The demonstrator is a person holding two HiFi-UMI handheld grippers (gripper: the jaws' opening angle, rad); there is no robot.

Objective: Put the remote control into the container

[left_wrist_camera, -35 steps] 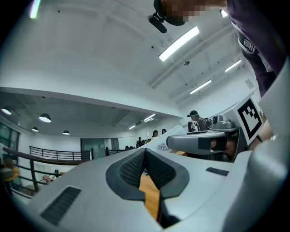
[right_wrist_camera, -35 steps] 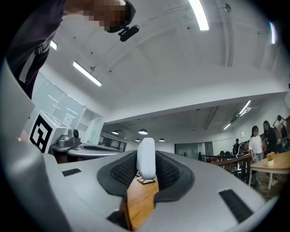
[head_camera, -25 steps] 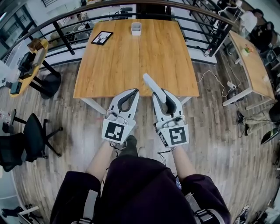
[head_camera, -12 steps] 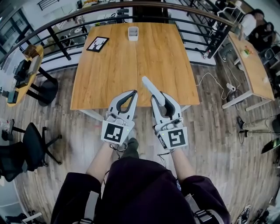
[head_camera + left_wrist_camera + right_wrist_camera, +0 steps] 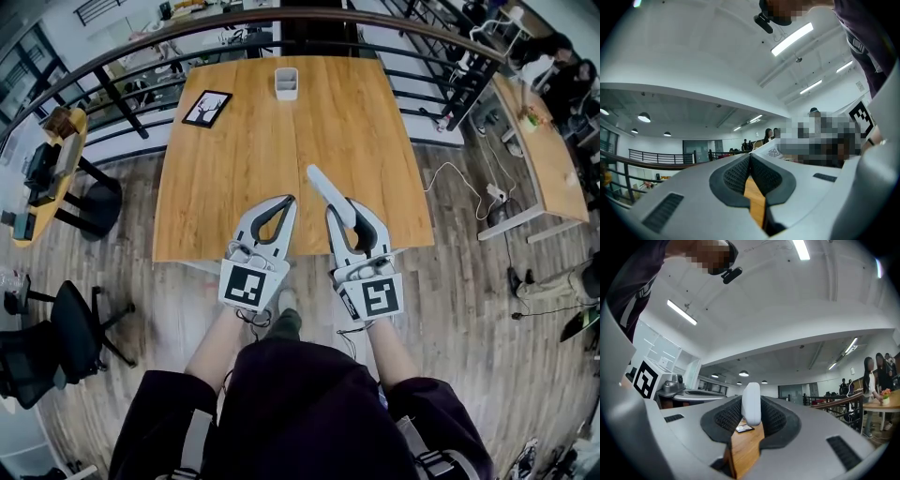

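Observation:
In the head view my right gripper [image 5: 349,202] is shut on a slim white remote control [image 5: 331,196], which sticks out up and to the left over the near edge of the wooden table [image 5: 291,141]. The right gripper view shows the remote control [image 5: 751,404] standing upright between the dark pads [image 5: 729,417]. My left gripper [image 5: 290,199] hangs beside it, shut and holding nothing; in its own view the left gripper [image 5: 750,155] has its tips touching. A small white container [image 5: 287,82] stands at the table's far edge, well away from both grippers.
A black-framed picture or tablet [image 5: 207,108] lies at the table's far left. A dark railing [image 5: 112,66] curves behind the table. Office chairs [image 5: 56,328] stand on the left, another wooden table [image 5: 544,150] on the right, with a cable [image 5: 459,178] on the plank floor.
The view has shifted slightly: the table sits a little lower and closer in the frame. Both grippers keep their pose, the right one still holding the remote control.

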